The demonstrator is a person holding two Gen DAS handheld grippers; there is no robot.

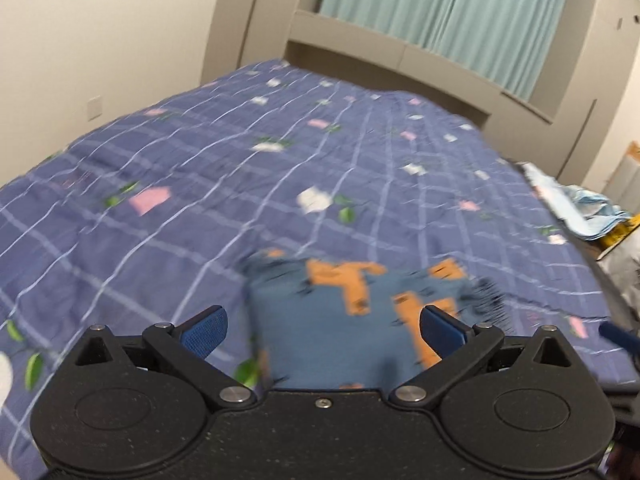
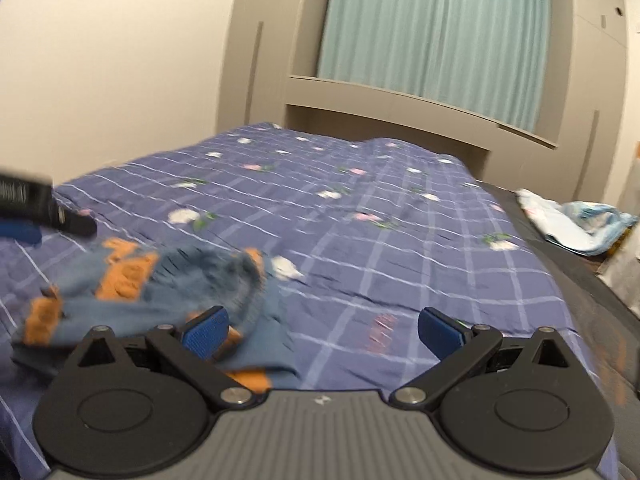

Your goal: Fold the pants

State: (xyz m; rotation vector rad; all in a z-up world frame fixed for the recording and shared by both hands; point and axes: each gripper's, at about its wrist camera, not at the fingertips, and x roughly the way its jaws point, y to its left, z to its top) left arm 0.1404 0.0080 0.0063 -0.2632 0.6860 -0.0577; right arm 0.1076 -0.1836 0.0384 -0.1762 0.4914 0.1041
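Note:
Small blue pants with orange patches [image 1: 340, 320] lie bunched on the blue checked bedspread [image 1: 240, 160]. In the left wrist view my left gripper [image 1: 324, 332] is open, its blue pads either side of the pants and not touching them. In the right wrist view the pants [image 2: 152, 292] lie crumpled at the lower left. My right gripper [image 2: 324, 332] is open and empty, its left pad [image 2: 206, 330] over the pants' edge. The left gripper shows as a dark bar [image 2: 40, 204] at the left edge.
The bed's dark right edge [image 2: 560, 272] runs along the right. A light blue cloth pile [image 2: 576, 224] lies beyond it. A beige headboard [image 1: 400, 60] and teal curtains [image 2: 432, 28] stand at the far end.

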